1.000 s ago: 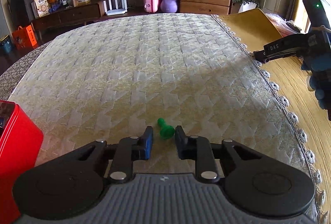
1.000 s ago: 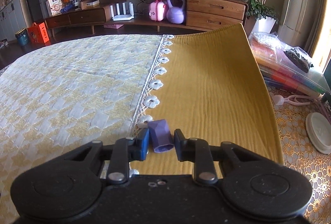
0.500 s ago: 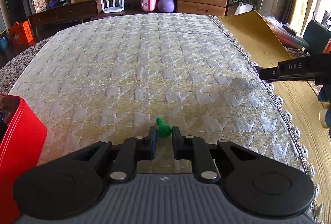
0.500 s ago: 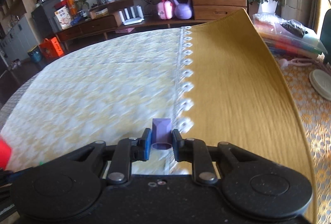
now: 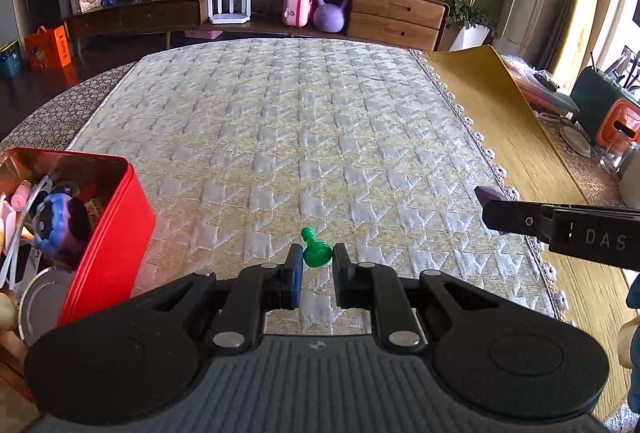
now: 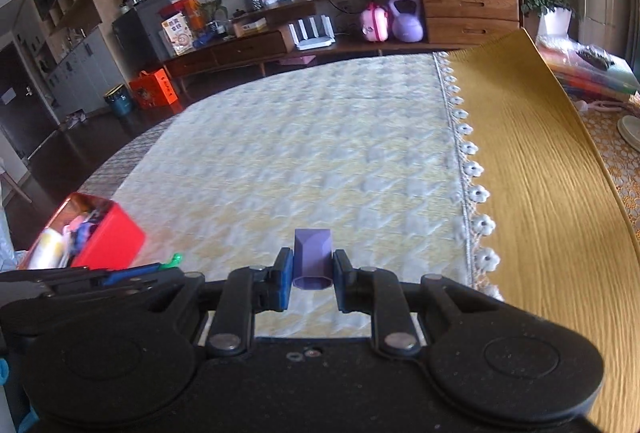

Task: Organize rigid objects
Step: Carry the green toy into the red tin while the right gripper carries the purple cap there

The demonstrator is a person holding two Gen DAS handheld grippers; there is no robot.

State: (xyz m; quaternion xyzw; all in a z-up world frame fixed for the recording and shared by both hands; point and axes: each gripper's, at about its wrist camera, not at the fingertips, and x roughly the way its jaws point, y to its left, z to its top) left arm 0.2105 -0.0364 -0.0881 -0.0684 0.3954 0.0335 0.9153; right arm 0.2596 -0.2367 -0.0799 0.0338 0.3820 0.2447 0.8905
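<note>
Red tin (image 5: 120,217), open-topped at the near left of the quilted cover (image 5: 280,137), is the biggest piece here and already holds a jumble of small toys; it looks like the collecting box. The purple block (image 6: 312,257) comes next: a faceted hollow plastic piece, clamped across its flat sides by the right gripper (image 6: 310,275), jaws closed snugly on it, carried above the cover right of centre. It should be light, stiff and a little slick, so the flat faces are the sound place to pinch. Smallest is the green pawn (image 5: 316,251) (peg-shaped, broad base towards the camera), sitting between the narrowly parted fingers of the left gripper (image 5: 316,273); whether both pads touch it I cannot tell. It would roll readily if dropped. Nothing lies between either gripper and the tin, though the two grippers are near one another and could collide.
</note>
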